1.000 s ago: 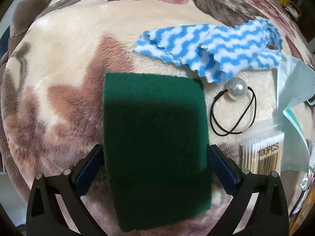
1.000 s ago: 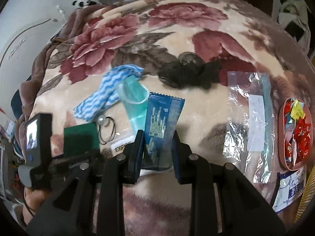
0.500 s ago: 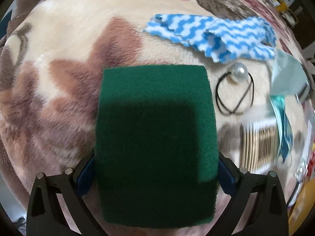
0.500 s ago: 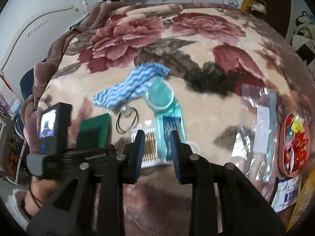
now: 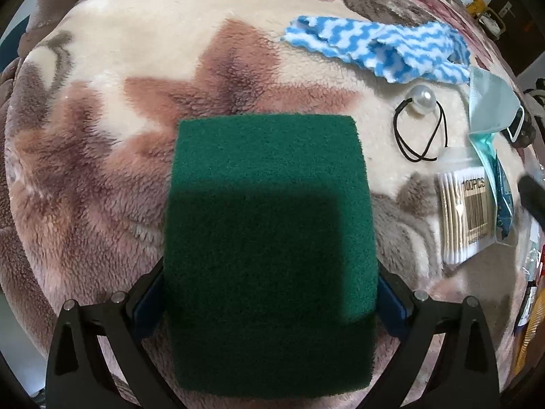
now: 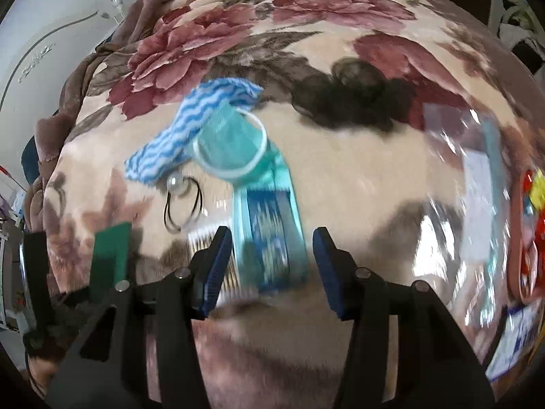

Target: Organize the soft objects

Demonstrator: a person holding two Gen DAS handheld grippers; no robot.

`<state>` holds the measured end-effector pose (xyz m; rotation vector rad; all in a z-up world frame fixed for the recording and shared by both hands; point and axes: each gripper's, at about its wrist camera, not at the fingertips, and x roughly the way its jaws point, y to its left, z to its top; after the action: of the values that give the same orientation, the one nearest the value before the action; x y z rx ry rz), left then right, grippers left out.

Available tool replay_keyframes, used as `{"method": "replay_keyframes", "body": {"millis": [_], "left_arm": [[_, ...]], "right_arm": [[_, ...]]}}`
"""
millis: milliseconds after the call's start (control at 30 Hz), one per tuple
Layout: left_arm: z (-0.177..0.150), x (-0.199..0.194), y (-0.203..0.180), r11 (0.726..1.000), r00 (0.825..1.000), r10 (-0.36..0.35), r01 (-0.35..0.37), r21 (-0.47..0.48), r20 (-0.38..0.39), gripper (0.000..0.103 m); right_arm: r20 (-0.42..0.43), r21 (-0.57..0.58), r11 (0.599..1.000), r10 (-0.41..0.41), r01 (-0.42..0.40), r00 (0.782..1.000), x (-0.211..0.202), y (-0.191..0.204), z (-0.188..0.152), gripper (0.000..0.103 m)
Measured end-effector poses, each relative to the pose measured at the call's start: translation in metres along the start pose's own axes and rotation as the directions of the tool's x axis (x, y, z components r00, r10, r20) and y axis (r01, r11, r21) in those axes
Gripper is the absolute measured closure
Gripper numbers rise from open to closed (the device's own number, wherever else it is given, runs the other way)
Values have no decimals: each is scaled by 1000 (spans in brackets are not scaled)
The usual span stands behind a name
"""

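A green scouring pad (image 5: 269, 252) fills the lower centre of the left wrist view, clamped between the two blue-padded fingers of the left gripper (image 5: 270, 301), which press on its left and right edges. The pad hangs above a plush floral blanket (image 5: 112, 109) and hides the blanket beneath it. In the right wrist view the same pad shows as a green slab at about 8 o'clock (image 6: 110, 255).

From the pad, at about 1 o'clock in the left view, lies a blue-and-white wavy cloth (image 5: 378, 49). At 2 o'clock sits a black hair tie with a pearl (image 5: 420, 126), just beside the cloth's lower edge. At 3 o'clock is a clear pack of cotton swabs (image 5: 465, 214), with a pale teal face mask (image 5: 490, 102) above it.

The right gripper (image 6: 272, 269) stands spread wide, its fingers not touching anything. Between them, lower on the blanket, lies a blurred blue packet (image 6: 269, 235) on a teal strip. At 12 o'clock from it the face mask (image 6: 230, 143) overlaps the cloth (image 6: 190, 129), and a dark mesh item (image 6: 351, 99) lies at 1 o'clock.
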<state>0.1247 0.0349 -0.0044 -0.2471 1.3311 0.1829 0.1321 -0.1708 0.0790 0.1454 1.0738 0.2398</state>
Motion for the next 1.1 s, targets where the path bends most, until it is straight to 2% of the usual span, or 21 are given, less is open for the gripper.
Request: {"method": "replay_keyframes", "body": {"millis": [133,167,200,267,300,367,500,633,833,933,967,1100], "left_arm": [[-1,5,10,1000,1000,-12,12,1,-5,1],[-1,6,12,1000,1000,-15,15,0,-7,2],[-1,8,17,1000,1000,-19,19,0,-8,2],[-3,9,24,1000,1000,-23,23,-2,-8,2],[-4,8,25,1000,1000,-25,25,-5,-7,2],[-8,-9,54,1000,1000,-29,29,-12,-2,2],[-2,-30,53,999,999,-38,39,-29,28,2],[-11,-48,53,999,998,-44,45,-25,49,2],[-24,-58,71,1000,997,-13,14,-10,73,2],[-36,-59,80,1000,997,-4,6,-24,72,2],[-40,-63,100,1000,997,-4,6,-30,71,2],[-45,-60,115,999,998,-7,10,-46,57,2]], "right_arm": [[-45,-9,1000,27,-28,999,22,2,12,53],[-71,-16,1000,16,-17,997,30,3,13,58],[-89,-20,1000,5,-7,996,34,3,12,69],[-115,-17,1000,8,-10,993,39,3,10,83],[-105,-22,1000,10,-12,994,37,4,9,83],[-70,-43,999,4,-7,998,26,8,8,83],[3,-47,999,27,-27,1000,-4,11,7,83],[40,-62,995,76,-74,996,-31,24,2,83],[-28,-114,974,192,-194,981,-30,59,-25,83],[-79,-153,921,350,-358,933,-25,79,-47,83],[-94,-167,915,357,-368,930,-24,86,-52,83],[-157,-135,911,368,-389,917,-6,98,-62,83]]}}
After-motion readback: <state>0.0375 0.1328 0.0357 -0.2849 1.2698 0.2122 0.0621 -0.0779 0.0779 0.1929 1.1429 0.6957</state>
